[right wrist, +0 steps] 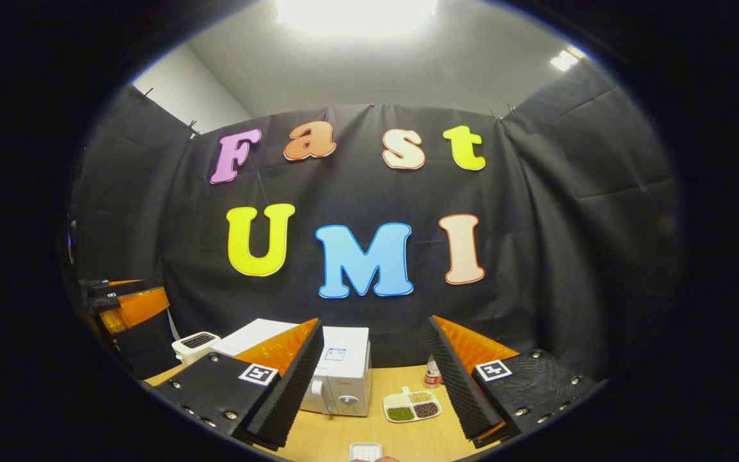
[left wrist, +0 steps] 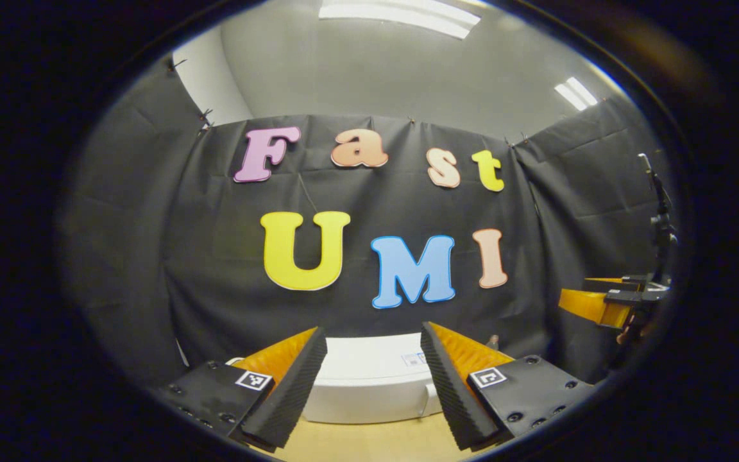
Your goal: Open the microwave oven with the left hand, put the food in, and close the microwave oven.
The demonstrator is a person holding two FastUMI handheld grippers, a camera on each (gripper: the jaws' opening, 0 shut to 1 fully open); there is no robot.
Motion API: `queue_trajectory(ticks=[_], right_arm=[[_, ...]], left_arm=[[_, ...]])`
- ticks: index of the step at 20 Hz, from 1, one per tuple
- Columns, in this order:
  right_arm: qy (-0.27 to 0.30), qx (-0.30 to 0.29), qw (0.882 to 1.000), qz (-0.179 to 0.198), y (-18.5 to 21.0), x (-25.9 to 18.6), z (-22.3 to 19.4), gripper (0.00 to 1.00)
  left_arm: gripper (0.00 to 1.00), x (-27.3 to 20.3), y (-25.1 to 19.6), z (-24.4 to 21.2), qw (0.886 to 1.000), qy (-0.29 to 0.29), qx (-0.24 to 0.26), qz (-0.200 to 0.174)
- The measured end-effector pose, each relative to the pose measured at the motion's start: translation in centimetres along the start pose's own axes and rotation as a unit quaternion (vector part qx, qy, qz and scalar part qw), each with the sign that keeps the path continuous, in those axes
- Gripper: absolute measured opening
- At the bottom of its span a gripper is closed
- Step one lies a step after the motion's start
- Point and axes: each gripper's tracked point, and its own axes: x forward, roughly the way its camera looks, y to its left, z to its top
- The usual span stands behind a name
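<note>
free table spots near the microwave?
Bare wood in front of the microwave, and between it and the divided dish. Crowded to its left by the toaster; a small white tray sits at the near edge.

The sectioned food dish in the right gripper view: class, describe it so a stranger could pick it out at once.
Start at the white microwave oven standing on the wooden table before the black wall. Just to its right, flat on the table, lies the sectioned food dish. It alone is a small white tray split into compartments of differently coloured grains, unlike the bottle behind it.
</note>
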Motion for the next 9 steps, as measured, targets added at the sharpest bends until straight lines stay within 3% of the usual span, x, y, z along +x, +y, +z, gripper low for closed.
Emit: queue_trajectory(ticks=[9], right_arm=[[-0.001,-0.004,1.000,-0.022,2.8,-3.3,0.6,0.96]], left_arm=[[0.97,-4.9,3.3,2.1,1.000,-0.027,-0.002,-0.006]])
